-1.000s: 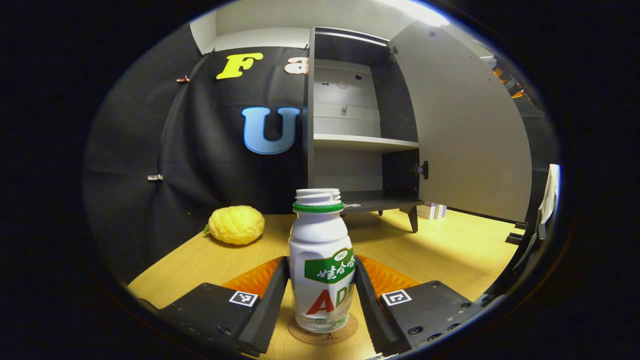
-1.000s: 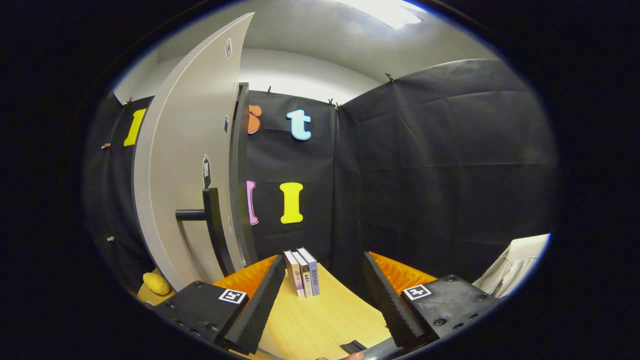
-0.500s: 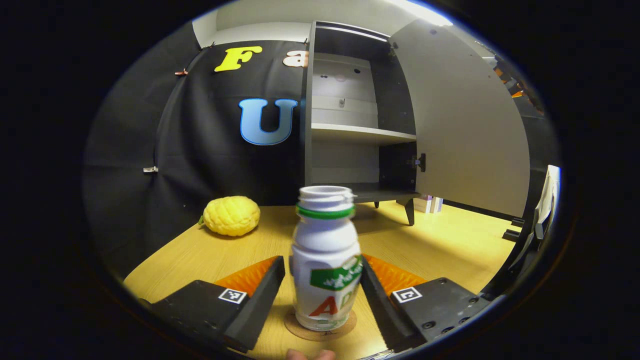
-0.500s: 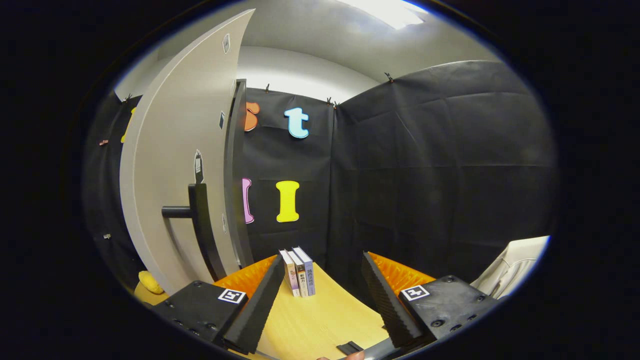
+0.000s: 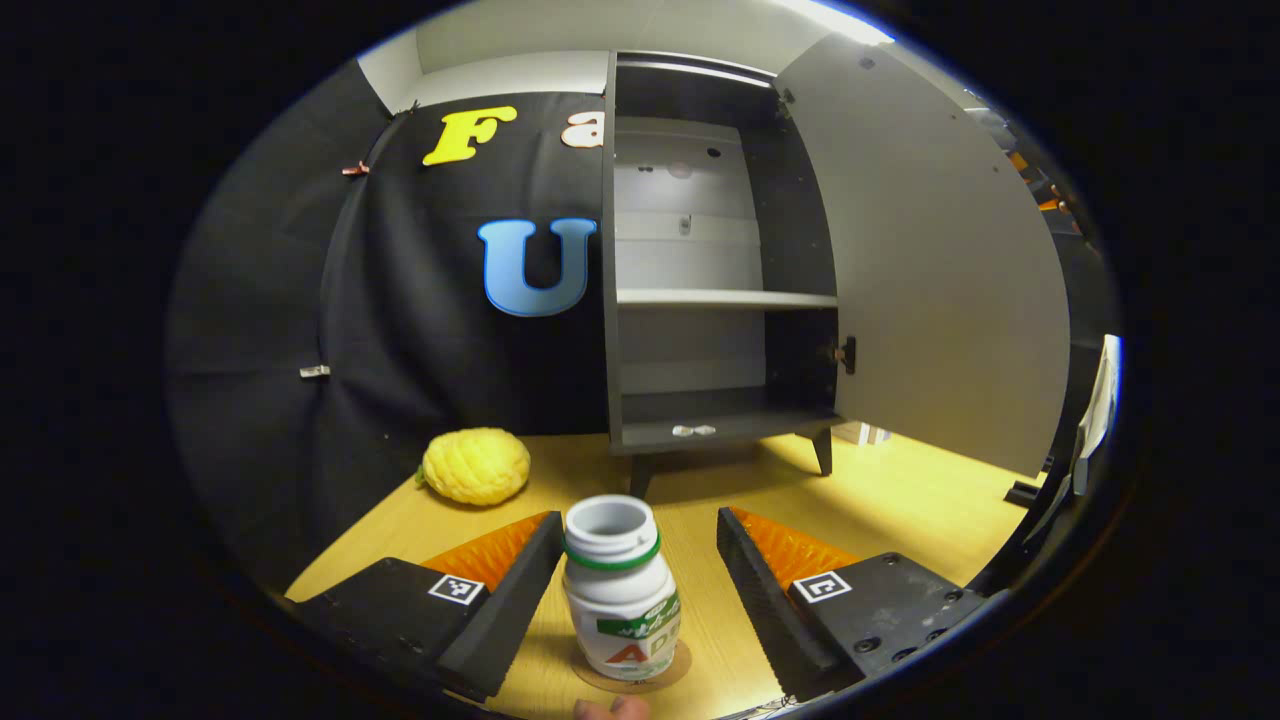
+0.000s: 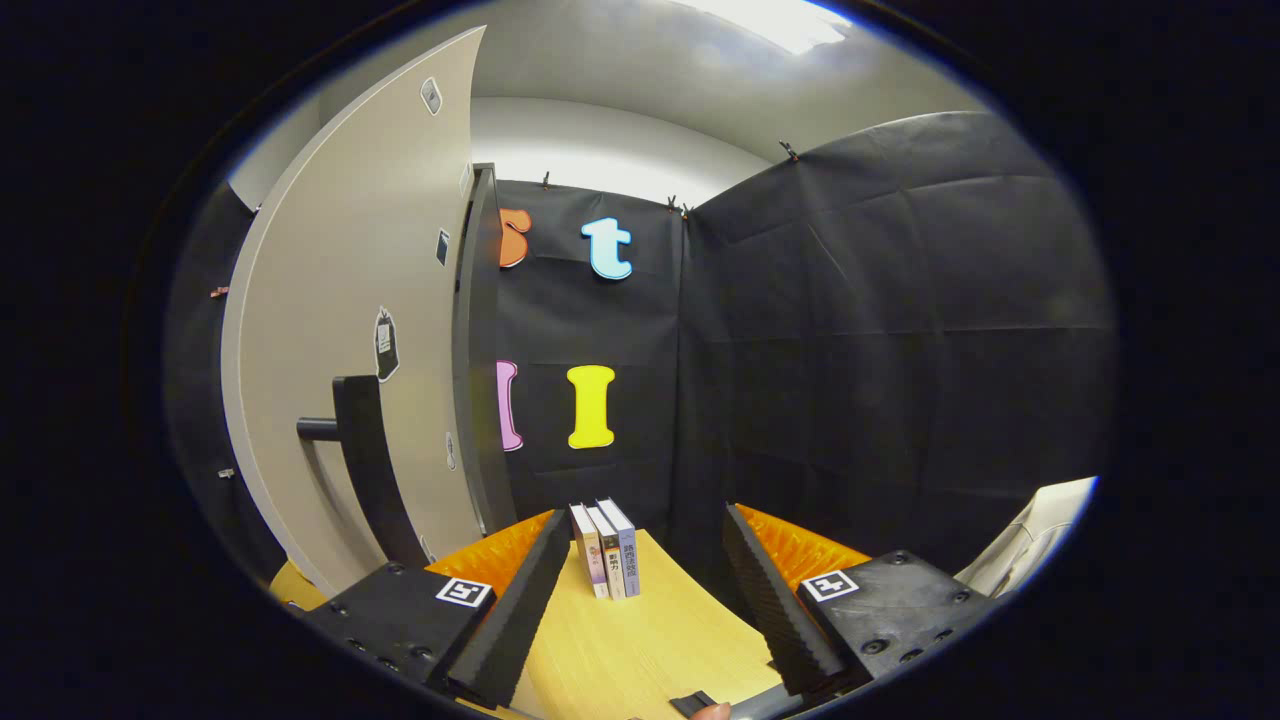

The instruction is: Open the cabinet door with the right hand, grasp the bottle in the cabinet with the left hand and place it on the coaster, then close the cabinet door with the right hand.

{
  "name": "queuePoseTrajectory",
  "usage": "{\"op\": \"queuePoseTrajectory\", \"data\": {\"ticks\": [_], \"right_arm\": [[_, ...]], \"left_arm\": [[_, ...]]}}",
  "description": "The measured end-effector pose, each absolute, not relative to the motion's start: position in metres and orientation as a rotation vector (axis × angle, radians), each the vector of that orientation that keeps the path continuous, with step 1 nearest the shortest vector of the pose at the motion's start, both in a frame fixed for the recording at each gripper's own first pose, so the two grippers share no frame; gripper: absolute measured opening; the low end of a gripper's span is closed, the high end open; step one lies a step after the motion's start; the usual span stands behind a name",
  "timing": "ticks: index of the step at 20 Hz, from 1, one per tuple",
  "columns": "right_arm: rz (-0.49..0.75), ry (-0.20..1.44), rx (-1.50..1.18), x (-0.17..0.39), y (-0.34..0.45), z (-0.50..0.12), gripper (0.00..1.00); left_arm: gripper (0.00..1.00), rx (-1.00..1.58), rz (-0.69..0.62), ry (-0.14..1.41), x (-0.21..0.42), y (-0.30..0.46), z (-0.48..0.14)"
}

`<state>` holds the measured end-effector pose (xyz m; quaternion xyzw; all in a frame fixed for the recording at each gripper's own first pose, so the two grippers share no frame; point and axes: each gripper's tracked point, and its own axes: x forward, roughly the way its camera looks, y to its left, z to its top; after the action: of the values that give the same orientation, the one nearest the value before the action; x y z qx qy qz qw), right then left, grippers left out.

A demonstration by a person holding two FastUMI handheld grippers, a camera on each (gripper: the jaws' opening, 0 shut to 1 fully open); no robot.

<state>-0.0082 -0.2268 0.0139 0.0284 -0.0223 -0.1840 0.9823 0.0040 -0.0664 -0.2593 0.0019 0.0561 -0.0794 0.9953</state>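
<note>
In the left gripper view a white bottle [image 5: 618, 590] with a green neck ring and no cap stands upright on a round cork coaster [image 5: 672, 668] on the wooden table. My left gripper [image 5: 635, 575] is open, its fingers standing apart from the bottle on both sides. Behind it the dark cabinet [image 5: 700, 280] stands with its grey door [image 5: 940, 270] swung wide. In the right gripper view my right gripper [image 6: 640, 585] is open and holds nothing; the grey door [image 6: 350, 330] and its dark bar handle [image 6: 365, 460] stand to its left.
A bumpy yellow fruit [image 5: 474, 465] lies left of the cabinet on the wooden table [image 5: 900, 500]. Three small books [image 6: 605, 548] stand upright by the black cloth wall ahead of the right gripper. A pale garment [image 6: 1030, 530] hangs at the far right.
The left gripper has let go of the bottle, opened wider, and drawn up and back, leaving the bottle on the coaster. The right gripper has edged closer to the door handle.
</note>
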Motion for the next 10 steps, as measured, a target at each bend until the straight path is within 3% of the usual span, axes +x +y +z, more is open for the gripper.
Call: {"op": "queuePoseTrajectory", "data": {"ticks": [10], "right_arm": [[-0.165,-0.019,0.01,0.002,-0.207,0.018,0.98]], "left_arm": [[0.96,0.077,0.051,0.098,-0.023,-0.097,-0.086]]}}
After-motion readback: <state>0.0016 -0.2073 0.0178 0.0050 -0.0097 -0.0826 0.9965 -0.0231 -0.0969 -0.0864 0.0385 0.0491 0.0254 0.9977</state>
